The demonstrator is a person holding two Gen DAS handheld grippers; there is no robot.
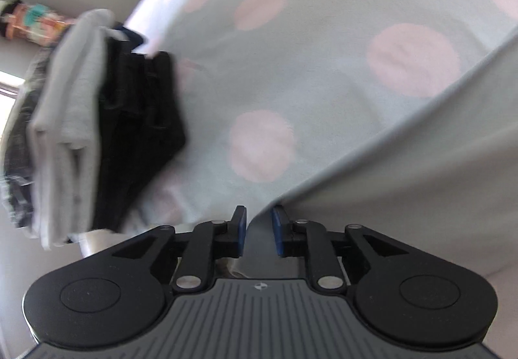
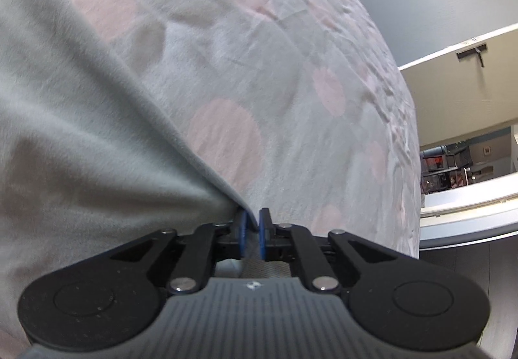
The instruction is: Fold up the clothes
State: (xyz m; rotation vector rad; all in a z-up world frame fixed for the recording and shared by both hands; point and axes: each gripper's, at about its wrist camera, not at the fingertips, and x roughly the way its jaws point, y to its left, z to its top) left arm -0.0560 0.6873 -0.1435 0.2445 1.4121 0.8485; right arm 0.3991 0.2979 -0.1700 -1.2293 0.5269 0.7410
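Releasing the pale grey garment [image 1: 404, 197] onto the spotted bedspread [image 1: 323, 67].
I see left gripper [image 1: 259, 229] and right gripper [image 2: 253, 234] slightly parted, cloth edge between but unpinched. Fabric looks soft, light, limp; I would grip the hem corners. Folded stack [image 1: 97, 132] lies far left.

Soft daylight, fisheye bend, some blur

My left view smears the stack of folded clothes [image 1: 97, 119] at the side; a bright window strip [image 1: 9, 80] glows beyond it. My right view is sharper, the spotted bedspread [image 2: 259, 67] evenly lit, corners dark and curved.
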